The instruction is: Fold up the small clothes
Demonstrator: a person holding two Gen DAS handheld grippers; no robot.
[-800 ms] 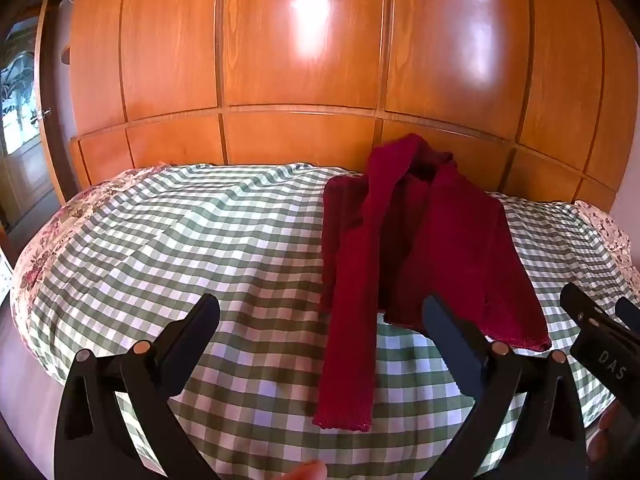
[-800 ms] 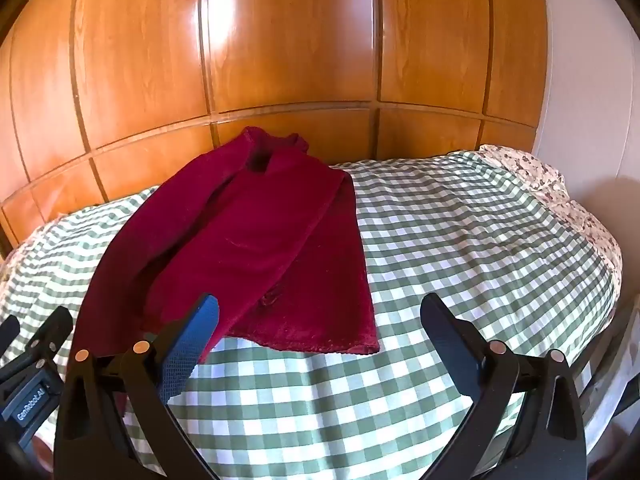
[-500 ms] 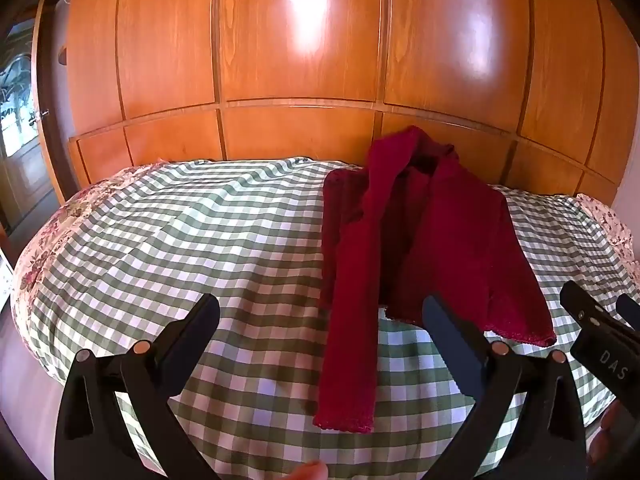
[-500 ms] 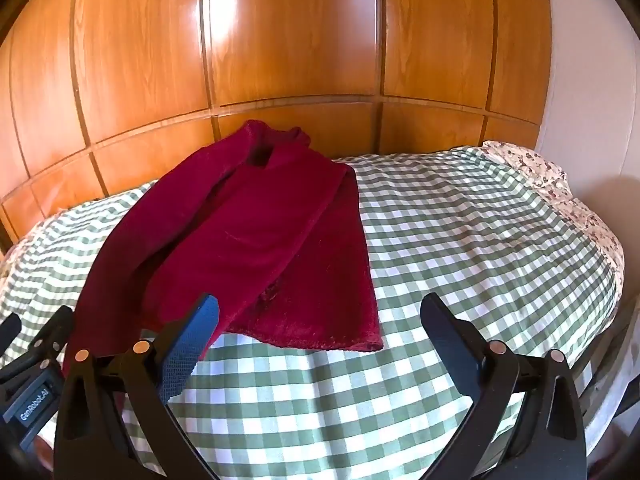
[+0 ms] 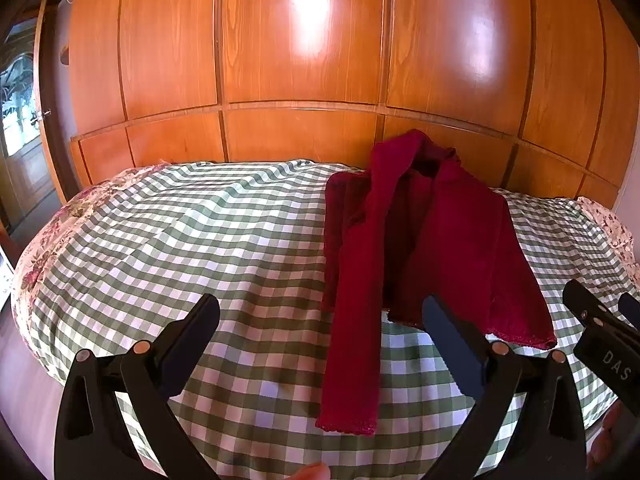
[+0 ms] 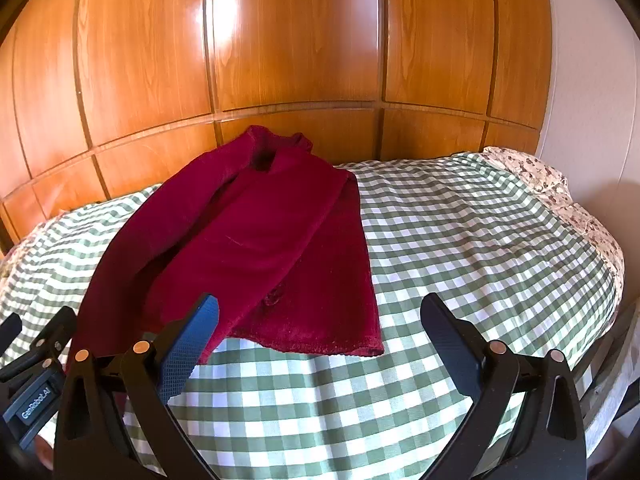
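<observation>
A dark red knitted cardigan (image 5: 448, 248) lies on the green-and-white checked bed cover (image 5: 200, 248), collar toward the wooden wall. One long sleeve (image 5: 356, 340) stretches down toward the near edge. My left gripper (image 5: 320, 312) hovers open above the cover, the sleeve lying below between its fingers, untouched. In the right wrist view the cardigan (image 6: 260, 240) fills the left half, its hem (image 6: 320, 346) facing me. My right gripper (image 6: 320, 312) is open just short of that hem, holding nothing.
A glossy orange wooden wardrobe wall (image 5: 304, 60) stands right behind the bed. Floral bedding (image 6: 560, 196) shows at the cover's edges. A white wall (image 6: 592, 80) rises at the right, and a doorway (image 5: 20, 128) at the far left. The other gripper (image 5: 604, 344) shows at the frame's edge.
Both grippers have tilted slightly, so the cardigan and bed sit a little lower in each view. Nothing was grasped, and the cardigan lies as before.
</observation>
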